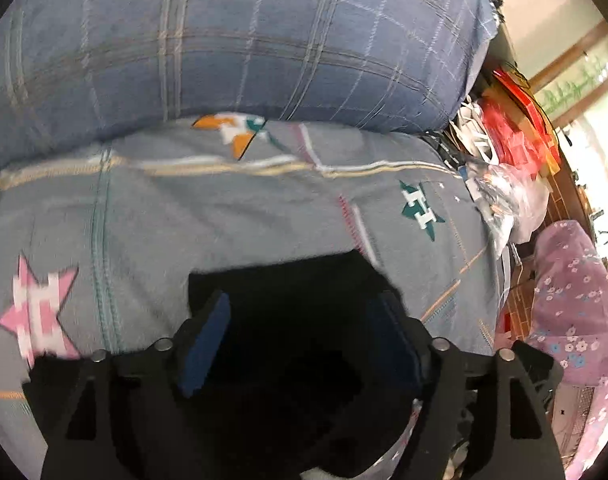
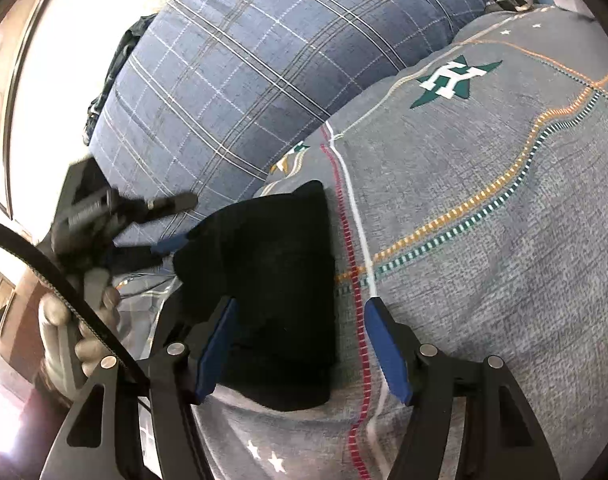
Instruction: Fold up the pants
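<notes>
The black pants [image 2: 280, 296] are lying as a thick, folded, roughly rectangular bundle of soft matte cloth on a grey bedsheet [image 2: 483, 280], close to the sheet's red and white stitched stripes. The sheet is looking like brushed cotton, printed with stars: a teal one [image 2: 449, 80] in the right wrist view, a pink checked one [image 1: 38, 312] and an orange one [image 1: 232, 132] in the left wrist view. Dashed orange and teal lines are running across it in curves.

The right gripper [image 2: 300, 344] is hovering over the near end of the bundle with its blue-padded fingers spread wide; the left pad is sitting above the dark cloth, the right pad above the bare sheet, and neither is pinching anything. The left gripper [image 1: 304, 344] is also standing open, its blue pads wide apart with the dark fabric filling the gap between them; whether the pads are touching the cloth I cannot tell, as that view is blurred.

A plump blue plaid pillow [image 2: 272, 64], woven with pale and brown lines, is resting at the far edge of the sheet. Crinkled plastic bags [image 1: 507, 192] and red packets are piling at the right, beside a lilac floral cloth [image 1: 571, 304].
</notes>
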{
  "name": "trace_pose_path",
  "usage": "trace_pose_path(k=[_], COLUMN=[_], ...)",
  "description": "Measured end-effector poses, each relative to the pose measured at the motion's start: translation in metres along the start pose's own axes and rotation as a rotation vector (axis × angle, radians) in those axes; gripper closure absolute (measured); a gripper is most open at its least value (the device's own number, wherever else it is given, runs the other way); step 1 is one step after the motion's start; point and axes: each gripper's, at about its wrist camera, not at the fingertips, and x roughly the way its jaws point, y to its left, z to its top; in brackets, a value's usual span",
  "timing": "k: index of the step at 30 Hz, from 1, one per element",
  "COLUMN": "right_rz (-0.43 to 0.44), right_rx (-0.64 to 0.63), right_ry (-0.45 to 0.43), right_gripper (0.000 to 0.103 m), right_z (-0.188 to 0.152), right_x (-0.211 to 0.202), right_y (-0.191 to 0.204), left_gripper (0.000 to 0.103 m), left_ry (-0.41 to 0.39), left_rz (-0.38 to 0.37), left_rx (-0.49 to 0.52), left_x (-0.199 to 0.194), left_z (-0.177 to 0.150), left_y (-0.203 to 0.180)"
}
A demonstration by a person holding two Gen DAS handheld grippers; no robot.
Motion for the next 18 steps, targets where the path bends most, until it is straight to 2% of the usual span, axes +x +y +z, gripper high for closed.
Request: trace_pose_path(k=[3,5,7,8,9,11,18], right_rz=[-0.005,-0.013,-0.022,-0.025,-0.027,-0.031,-0.032], right_rx=[-0.025,-0.039,-0.045,-0.046,-0.047,-0.053,-0.078], right_ry=[0.003,0.007,0.006,0.004,0.002,-0.005,-0.021], right_gripper=[0.032,0.032,0.032,0.032,0.032,0.032,0.032], right_z=[-0.005,-0.01,-0.013,-0.013,-0.014,-0.016,-0.017], right_x=[0.0,-0.002,-0.004,-0.005,-0.007,-0.011,-0.022], right_y=[0.008,0.011,0.013,0.013,0.013,0.013,0.022], left_gripper=[0.026,0.026,0.059,0.085,0.085,0.086,0.087], left_ry=[0.047,0.047,0.068,0.083,0.079,0.064,-0.017], left_rz=[-0.032,-0.025,-0.009,0.011,0.05,0.054,-0.097], left_rx=[-0.025,0.007,0.082,0.113,0.154,0.187,0.058], left_x=[0.022,0.032,0.039,0.041,0.041,0.036,-0.017], left_z=[-0.011,-0.01,-0.012,-0.013,-0.014,-0.016,-0.013], left_y=[0.003,-0.01,-0.031,-0.039,-0.05,-0.057,-0.045])
